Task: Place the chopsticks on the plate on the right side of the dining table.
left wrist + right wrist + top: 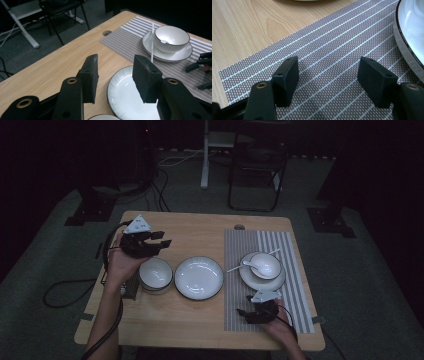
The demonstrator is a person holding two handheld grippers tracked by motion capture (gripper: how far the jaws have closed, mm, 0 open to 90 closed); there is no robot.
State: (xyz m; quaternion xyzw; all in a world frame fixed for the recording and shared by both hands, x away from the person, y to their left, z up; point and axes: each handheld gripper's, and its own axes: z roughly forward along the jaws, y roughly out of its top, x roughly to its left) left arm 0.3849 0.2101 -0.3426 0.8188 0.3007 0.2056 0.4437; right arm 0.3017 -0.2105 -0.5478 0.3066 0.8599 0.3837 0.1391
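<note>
On the wooden table [150, 315], 2 groups of tableware.

Item 1: striped placemat [295, 285], right half of table. It bears 1 saucer plate [260, 281], with 1 small bowl [266, 265] on it and 1 white spoon [241, 266] whose head lies in that bowl. This setting looks complete.

Item 2: loose bowl [155, 274] and empty plate [198, 277], side by side on bare wood, just left of the placemat. By judgement, these 2 pieces are left to place; neither is lifted.

Item 3: left gripper [159, 242], held above the table just beyond the loose bowl, jaws apart, nothing between the pads. In the left gripper view the empty plate [130, 97] lies below and past the jaws, and the loose bowl's rim [103, 117] shows at the bottom edge, under the gripper, untouched.

Item 4: right gripper [245, 306], low over the near end of the placemat, just in front of the saucer plate, jaws apart and empty. The right gripper view shows the mat [332, 62] beneath and the saucer's rim [409, 47] off to one side.
</note>
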